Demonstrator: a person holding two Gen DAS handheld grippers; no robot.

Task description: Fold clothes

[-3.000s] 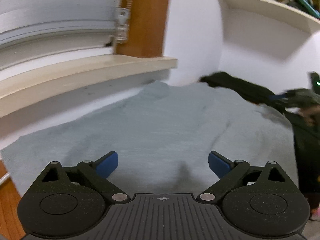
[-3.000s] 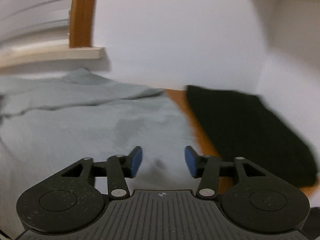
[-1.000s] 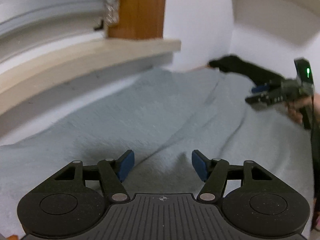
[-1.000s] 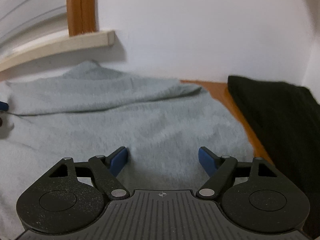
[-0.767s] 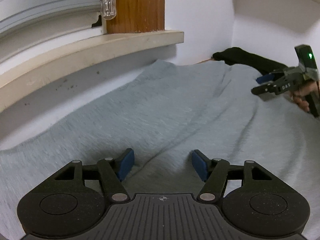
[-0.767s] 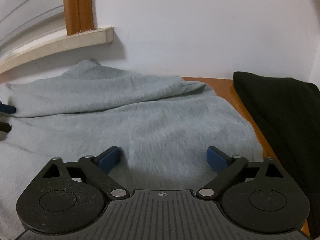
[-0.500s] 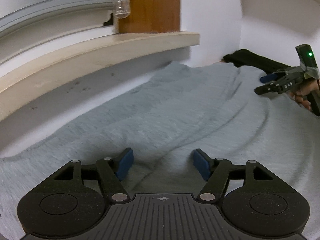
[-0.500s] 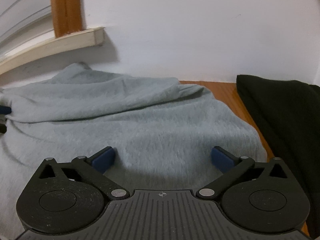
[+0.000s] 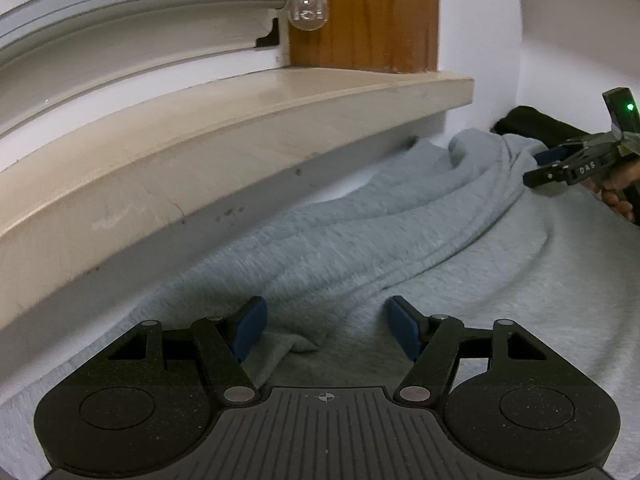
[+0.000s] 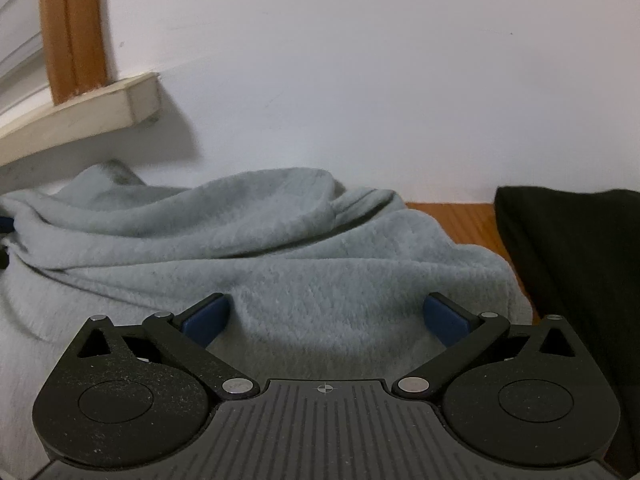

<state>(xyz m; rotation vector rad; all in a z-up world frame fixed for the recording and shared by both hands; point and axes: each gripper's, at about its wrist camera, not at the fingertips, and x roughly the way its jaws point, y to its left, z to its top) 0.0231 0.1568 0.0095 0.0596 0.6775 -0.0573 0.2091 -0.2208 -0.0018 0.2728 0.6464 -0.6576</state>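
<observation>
A light grey fleece garment [image 9: 400, 240] lies spread on the table, its far edge bunched in folds against the wall [image 10: 248, 208]. My left gripper [image 9: 326, 330] is open low over the garment, with a small fold and hem corner [image 9: 296, 344] between its blue pads, which do not press on it. My right gripper [image 10: 328, 320] stands wide open over the garment's right end, the cloth rising between its pads. In the left wrist view the right gripper [image 9: 538, 168] shows at the far right, held by a hand [image 9: 618, 200].
A cream window sill [image 9: 240, 128] juts out just above the garment's far edge, with a wooden frame post [image 9: 360, 12] on it. A black garment [image 10: 580, 260] lies to the right on the wooden tabletop [image 10: 468, 220]. A white wall closes the back.
Both grippers have moved forward toward the wall and sill. The garment's far edge has bunched into thicker folds there. The right jaws have spread wider; the left jaws stand about the same.
</observation>
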